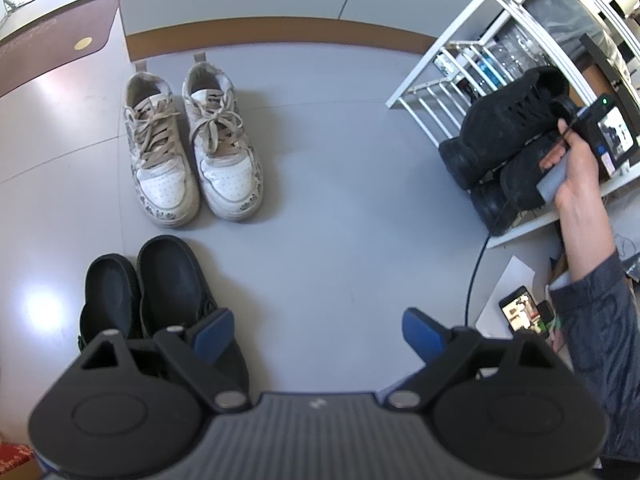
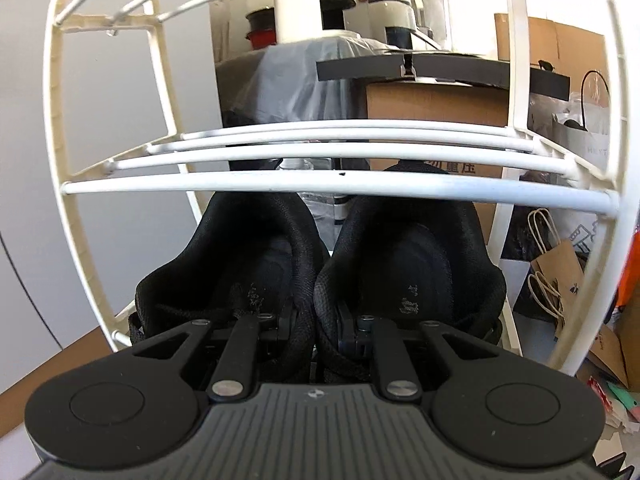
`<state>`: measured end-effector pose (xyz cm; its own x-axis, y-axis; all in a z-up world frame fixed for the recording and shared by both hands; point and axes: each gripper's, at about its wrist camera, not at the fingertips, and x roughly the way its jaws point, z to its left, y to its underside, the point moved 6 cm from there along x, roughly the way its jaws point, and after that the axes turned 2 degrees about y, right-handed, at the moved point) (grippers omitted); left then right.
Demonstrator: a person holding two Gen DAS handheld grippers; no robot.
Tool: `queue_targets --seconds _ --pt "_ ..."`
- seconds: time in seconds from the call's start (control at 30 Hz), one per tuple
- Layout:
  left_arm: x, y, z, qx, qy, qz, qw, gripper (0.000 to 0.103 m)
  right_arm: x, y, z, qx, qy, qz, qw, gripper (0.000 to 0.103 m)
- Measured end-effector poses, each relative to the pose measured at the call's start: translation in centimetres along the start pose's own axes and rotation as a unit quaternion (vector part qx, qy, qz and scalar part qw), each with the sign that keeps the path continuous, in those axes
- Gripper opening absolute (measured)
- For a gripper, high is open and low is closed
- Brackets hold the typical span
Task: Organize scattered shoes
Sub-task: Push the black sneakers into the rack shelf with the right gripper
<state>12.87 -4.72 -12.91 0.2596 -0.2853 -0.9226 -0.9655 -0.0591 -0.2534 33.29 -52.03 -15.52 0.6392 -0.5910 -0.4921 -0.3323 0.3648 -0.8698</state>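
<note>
A home entryway or storage corner: white shoe rack point(image 2: 336, 190), shoes on the floor, cardboard boxes point(image 2: 436, 108), paper bags point(image 2: 554, 268).

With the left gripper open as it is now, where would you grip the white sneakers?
Probably from above, jaws closing over the two touching inner collars of the white sneakers, as the right gripper holds the black pair. They stand upright, side by side, openings up, so one pinch lifts both.

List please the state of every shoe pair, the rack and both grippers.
black sneakers: pinched together, at the rack
white sneakers: paired on floor
black slip-ons: paired on floor
white rack: upright
left gripper: open, empty
right gripper: shut on black sneakers
</note>
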Motion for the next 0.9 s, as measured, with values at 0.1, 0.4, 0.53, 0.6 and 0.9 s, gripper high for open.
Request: queue_targets --seconds 0.1,0.4,0.53,0.6,0.9 --pt "0.1 0.1 -0.2 0.000 0.004 0.003 1.0000 0.093 0.6 -1.0 -0.2 -0.001 0.003 -0.004 1.000 0.019" --pt "0.5 0.2 -0.2 0.000 0.004 0.012 0.9999 0.093 3.2 -2.3 -2.6 0.023 0.044 0.008 0.999 0.019" --pt "0.7 0.3 -0.5 0.003 0.005 0.014 0.9999 0.093 4.7 -3.0 -3.4 0.034 0.054 0.014 0.998 0.021" --pt "0.9 0.4 -0.6 0.004 0.005 0.016 0.9998 0.093 5.9 -3.6 -3.7 0.046 0.063 0.031 0.996 0.027" --pt "1.5 0.7 -1.0 0.006 0.002 0.025 0.9997 0.093 3.9 -4.2 -2.2 0.003 0.033 -0.054 0.998 0.079"
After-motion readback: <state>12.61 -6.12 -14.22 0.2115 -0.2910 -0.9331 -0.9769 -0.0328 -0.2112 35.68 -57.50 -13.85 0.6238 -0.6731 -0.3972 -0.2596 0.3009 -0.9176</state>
